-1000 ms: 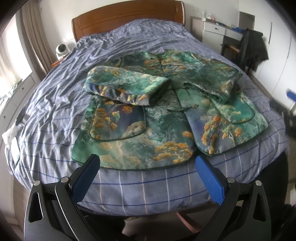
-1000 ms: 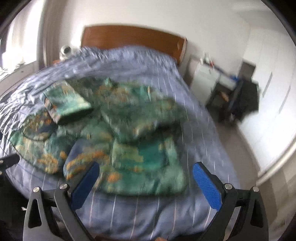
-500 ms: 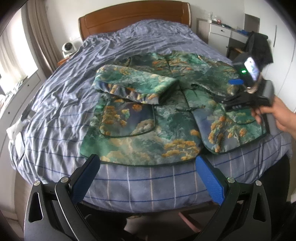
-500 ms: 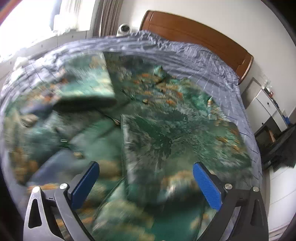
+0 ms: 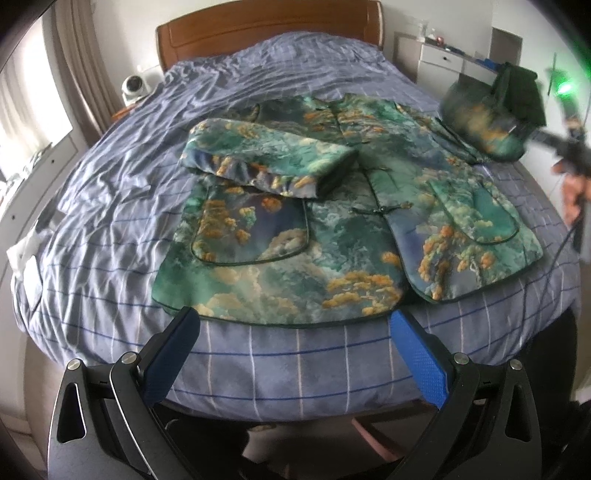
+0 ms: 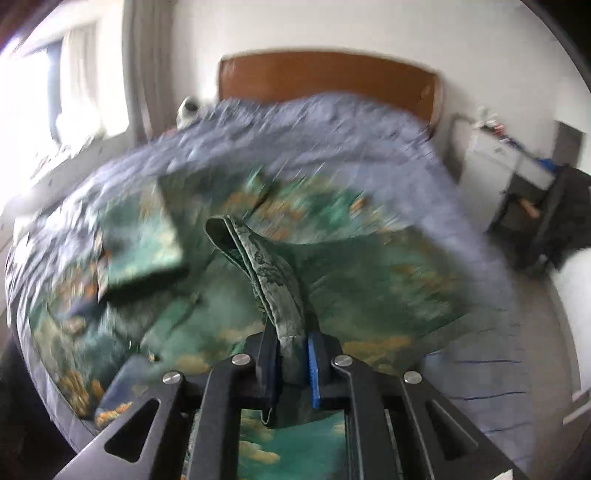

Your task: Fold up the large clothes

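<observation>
A large green jacket (image 5: pixel 317 229) with orange and blue print lies front up on the bed. Its left sleeve (image 5: pixel 266 166) is folded across the chest. My left gripper (image 5: pixel 291 354) is open and empty, just short of the jacket's hem at the bed's foot. My right gripper (image 6: pixel 291 362) is shut on the right sleeve's edge (image 6: pixel 269 280) and holds it up off the jacket (image 6: pixel 351 295). In the left wrist view the lifted sleeve (image 5: pixel 484 118) hangs blurred at the right, by the right gripper (image 5: pixel 569 147).
The bed has a blue striped cover (image 5: pixel 122 206) and a wooden headboard (image 5: pixel 266 29). A small camera (image 5: pixel 133 86) stands at the bed's left side. A white cabinet (image 5: pixel 443 59) and a dark chair (image 6: pixel 554 221) stand to the right.
My right gripper has shut on the right sleeve and lifted it off the jacket. My left gripper stayed open and came slightly closer to the hem.
</observation>
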Action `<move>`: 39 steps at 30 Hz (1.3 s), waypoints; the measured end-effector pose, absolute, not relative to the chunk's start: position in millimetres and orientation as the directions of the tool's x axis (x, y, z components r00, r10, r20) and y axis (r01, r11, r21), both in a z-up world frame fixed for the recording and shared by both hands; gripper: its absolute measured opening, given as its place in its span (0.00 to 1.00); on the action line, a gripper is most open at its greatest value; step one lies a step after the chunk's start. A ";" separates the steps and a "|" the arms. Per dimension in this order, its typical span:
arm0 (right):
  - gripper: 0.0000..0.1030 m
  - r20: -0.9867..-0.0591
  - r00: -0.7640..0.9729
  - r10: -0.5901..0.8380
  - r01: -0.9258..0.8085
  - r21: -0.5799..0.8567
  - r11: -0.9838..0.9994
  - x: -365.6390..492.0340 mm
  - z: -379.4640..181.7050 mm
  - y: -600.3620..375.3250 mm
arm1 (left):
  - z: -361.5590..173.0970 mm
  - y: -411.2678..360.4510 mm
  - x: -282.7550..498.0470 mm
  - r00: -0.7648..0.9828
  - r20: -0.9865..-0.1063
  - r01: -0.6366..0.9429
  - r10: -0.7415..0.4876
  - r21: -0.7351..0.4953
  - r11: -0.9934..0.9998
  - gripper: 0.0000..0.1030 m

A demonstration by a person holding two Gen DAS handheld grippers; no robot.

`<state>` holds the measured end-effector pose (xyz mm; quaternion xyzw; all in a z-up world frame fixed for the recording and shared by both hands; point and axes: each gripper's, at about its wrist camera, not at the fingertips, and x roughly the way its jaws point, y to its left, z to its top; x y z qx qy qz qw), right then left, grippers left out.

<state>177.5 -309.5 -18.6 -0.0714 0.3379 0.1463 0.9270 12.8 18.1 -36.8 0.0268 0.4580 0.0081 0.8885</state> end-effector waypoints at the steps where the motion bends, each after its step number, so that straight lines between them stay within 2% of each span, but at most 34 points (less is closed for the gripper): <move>1: 0.12 -0.619 0.758 0.205 -0.285 -0.030 0.958 173.5 -4.5 -323.2 | -37.7 18.5 13.3 0.579 -0.815 0.011 0.038 0.054 0.998 1.00; 6: 0.12 -0.524 0.850 0.048 -0.075 -0.029 0.997 163.5 40.4 -397.6 | -35.6 21.4 14.0 0.586 -0.809 0.005 0.048 0.063 0.998 1.00; 9: 0.12 -0.527 0.848 -0.062 0.070 -0.005 0.998 163.6 44.8 -450.8 | -32.8 32.0 17.4 0.595 -0.801 -0.018 0.068 0.071 0.997 1.00; 12: 0.12 -0.561 0.809 -0.176 0.226 0.021 0.974 163.5 32.4 -508.0 | -32.0 44.9 25.9 0.597 -0.796 -0.042 0.100 0.093 0.995 1.00; 16: 0.13 -0.652 0.704 -0.282 0.388 0.020 0.921 162.9 -6.4 -571.7 | -30.3 54.8 44.4 0.614 -0.778 -0.023 0.138 0.157 0.987 1.00; 17: 0.15 -0.672 0.676 -0.301 0.413 0.008 0.911 162.1 -16.0 -582.3 | -29.6 56.4 52.5 0.616 -0.776 -0.006 0.138 0.171 0.985 1.00; 19: 0.31 -0.716 0.593 -0.368 0.480 -0.053 0.876 157.8 -37.6 -601.9 | -28.5 57.9 67.9 0.621 -0.775 0.040 0.114 0.177 0.983 1.00; 20: 0.44 -0.719 0.575 -0.391 0.502 -0.067 0.862 152.7 -43.5 -605.9 | -28.8 56.8 75.5 0.620 -0.778 0.070 0.098 0.180 0.981 1.00; 23: 0.47 -0.707 0.573 -0.415 0.521 -0.078 0.850 132.0 -49.8 -606.4 | -35.7 43.4 109.5 0.625 -0.778 0.187 0.066 0.231 0.955 1.00; 29: 0.54 -0.676 0.661 -0.326 0.408 -0.040 0.912 95.0 -45.1 -546.9 | -78.4 -1.4 182.9 0.581 -0.814 0.376 0.024 0.294 0.879 1.00; 32: 0.54 -0.671 0.702 -0.240 0.324 0.001 0.946 76.3 -42.6 -506.8 | -108.9 -9.3 222.6 0.553 -0.830 0.391 0.078 0.341 0.855 0.99; 34: 0.54 -0.670 0.719 -0.182 0.264 0.022 0.964 65.7 -43.6 -478.6 | -118.3 -0.1 238.9 0.507 -0.860 0.388 0.064 0.294 0.874 0.99; 36: 0.54 -0.670 0.729 -0.140 0.215 0.030 0.976 55.2 -39.8 -456.3 | -119.1 18.2 247.9 0.455 -0.890 0.393 -0.033 0.167 0.904 0.84; 37: 0.54 -0.669 0.733 -0.119 0.189 0.033 0.981 50.9 -39.0 -443.3 | -117.2 25.4 248.3 0.433 -0.897 0.398 -0.086 0.105 0.911 0.69; 38: 0.54 -0.668 0.737 -0.104 0.172 0.036 0.984 47.6 -40.9 -432.4 | -115.0 31.2 246.6 0.412 -0.901 0.404 -0.139 0.044 0.914 0.45; 39: 0.54 -0.667 0.740 -0.085 0.151 0.041 0.988 45.9 -41.3 -422.4 | -112.3 35.3 243.8 0.398 -0.898 0.409 -0.186 -0.008 0.912 0.28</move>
